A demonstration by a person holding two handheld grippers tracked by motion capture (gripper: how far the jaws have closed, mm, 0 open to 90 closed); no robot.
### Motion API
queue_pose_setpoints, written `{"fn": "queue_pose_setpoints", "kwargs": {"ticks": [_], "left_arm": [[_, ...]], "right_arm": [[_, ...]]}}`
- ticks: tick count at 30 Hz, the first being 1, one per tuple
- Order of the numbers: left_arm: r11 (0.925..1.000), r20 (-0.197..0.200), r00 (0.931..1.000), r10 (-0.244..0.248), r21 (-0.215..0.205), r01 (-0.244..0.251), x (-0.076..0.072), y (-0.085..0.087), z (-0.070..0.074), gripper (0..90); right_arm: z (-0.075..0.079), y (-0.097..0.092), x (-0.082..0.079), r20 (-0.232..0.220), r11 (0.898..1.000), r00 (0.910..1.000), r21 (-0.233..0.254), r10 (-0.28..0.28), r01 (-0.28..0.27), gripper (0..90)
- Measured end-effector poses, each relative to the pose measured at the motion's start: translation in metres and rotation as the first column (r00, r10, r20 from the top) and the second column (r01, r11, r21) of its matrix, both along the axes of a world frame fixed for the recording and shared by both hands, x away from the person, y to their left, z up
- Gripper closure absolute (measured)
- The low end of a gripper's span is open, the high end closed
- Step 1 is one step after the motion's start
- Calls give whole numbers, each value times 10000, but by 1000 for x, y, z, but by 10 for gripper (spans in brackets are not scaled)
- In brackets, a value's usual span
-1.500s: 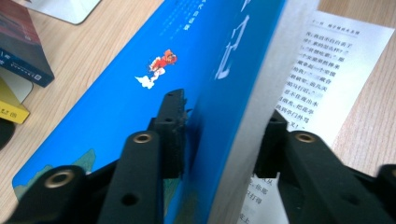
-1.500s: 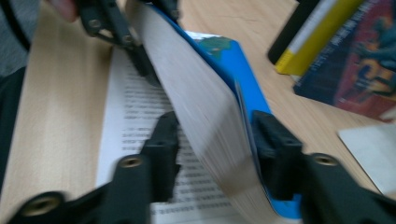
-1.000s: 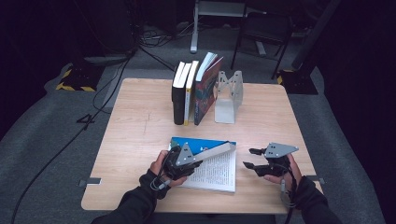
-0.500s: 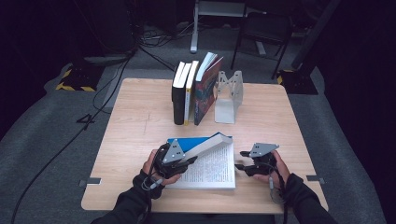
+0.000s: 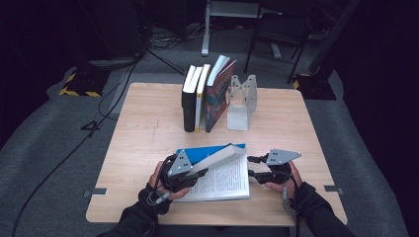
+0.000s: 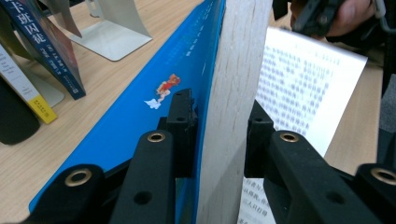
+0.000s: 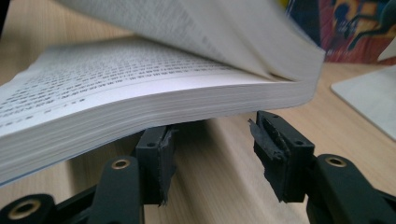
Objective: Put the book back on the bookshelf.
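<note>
Raised book [image 5: 217,160]; left hand-held gripper [image 5: 190,173] clamps it.

We take the open book [image 5: 222,177] near the table's [image 5: 143,133] front edge as our landmark. Its blue cover [image 5: 205,153] and a thick block of pages are raised off its left half, clamped in the left gripper [image 5: 190,174]. The right gripper [image 5: 254,168] sits just beside the book's right edge; its jaws have just been closing. Well behind the book we note a row of upright books [image 5: 205,98] leaning by a metal bookend [image 5: 242,101].
</note>
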State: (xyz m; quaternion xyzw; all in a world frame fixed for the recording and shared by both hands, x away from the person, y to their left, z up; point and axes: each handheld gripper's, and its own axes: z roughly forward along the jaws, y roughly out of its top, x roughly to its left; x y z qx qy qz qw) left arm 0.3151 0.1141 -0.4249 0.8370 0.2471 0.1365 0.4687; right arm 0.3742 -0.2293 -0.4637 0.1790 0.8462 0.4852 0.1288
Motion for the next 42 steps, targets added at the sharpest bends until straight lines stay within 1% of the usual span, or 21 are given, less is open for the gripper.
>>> {"fn": "queue_pose_setpoints", "kwargs": {"ticks": [1, 4, 8, 11, 13, 15, 17, 19, 22, 26, 28, 29, 31, 32, 33, 34, 35, 36, 37, 40, 42], "left_arm": [[10000, 19, 10000, 63, -8, -63, -2, 1, 0, 702], [9997, -213, 9996, 206, -148, -209, -8, 4, -2, 685], [9986, -369, 9989, 299, -424, -315, -16, 8, -8, 647], [9984, -444, 9984, 344, -435, -363, -18, 8, -9, 629], [9966, -706, 9966, 428, -668, -475, -18, 9, -11, 605], [9957, -743, 9961, 480, -759, -536, -19, 10, -11, 589], [9976, -614, 9977, 295, -602, -332, -18, 11, -10, 618], [9966, -776, 9969, 112, -806, -175, -15, 12, -10, 648], [9960, -718, 9973, -178, -883, 114, -13, 7, -9, 665], [9923, -519, 9948, -875, -925, 825, -5, -14, -3, 662], [9895, -388, 9935, -1072, -1011, 1028, 0, -26, -1, 660], [9887, -326, 9929, -1145, -1008, 1108, 3, -30, 0, 660], [9893, -194, 9937, -1101, -979, 1078, 7, -39, -1, 691], [9891, -208, 9924, -1212, -870, 1190, 8, -42, -2, 721], [9909, -122, 9912, -1319, -307, 1314, 5, -49, -6, 731], [9901, -179, 9899, -1406, -54, 1405, 3, -54, -11, 733], [9932, -362, 9930, -1125, 253, 1135, 2, -58, -18, 739], [9905, -565, 9909, -1224, 557, 1256, 3, -61, -21, 743], [9888, -478, 9909, -1261, 742, 1294, 3, -63, -22, 743], [9906, -427, 9912, -1251, 504, 1272, 3, -59, -20, 742], [9905, -295, 9917, -1251, 535, 1266, 1, -59, -20, 741]], "right_arm": [[3, 0, -1, 57, 9997, 10000, 221, -40, 39, 473], [9, 3, -3, 161, 9990, 9999, 438, 54, -61, 475], [20, 11, -6, 484, 9981, 9987, 594, 140, -169, 474], [26, 14, -7, 593, 9982, 9981, 575, 146, -181, 473], [29, 17, -6, 529, 9971, 9985, 735, 172, -211, 474], [31, 19, -5, 474, 9954, 9987, 933, 166, -210, 474], [35, 21, -5, 531, 9954, 9985, 939, 122, -172, 475], [37, 21, -6, 514, 9944, 9986, 1045, 95, -149, 475], [40, 15, -8, 562, 9927, 9984, 1208, 5, -73, 487], [48, 3, -10, 748, 9883, 9969, 1521, -241, 125, 519], [57, -5, -12, 936, 9828, 9955, 1844, -136, -40, 518], [64, -8, -14, 1051, 9781, 9944, 2061, 80, -296, 512], [73, -9, -15, 1168, 9751, 9929, 2165, 223, -473, 501], [77, -9, -14, 1298, 9754, 9915, 2180, 52, -337, 544], [79, -9, -13, 1431, 9803, 9895, 1972, -205, -83, 555], [77, -7, -10, 1439, 9850, 9892, 1723, -266, 15, 550], [73, -6, -8, 1289, 9869, 9915, 1610, -156, -54, 550], [65, -4, -7, 1161, 9908, 9931, 1353, -168, 10, 555], [60, -3, -7, 1044, 9940, 9945, 1097, -121, 5, 544], [60, -15, -9, 859, 9930, 9961, 1175, -192, 90, 506], [54, -28, -11, 771, 9956, 9966, 910, -276, 206, 497]]}}
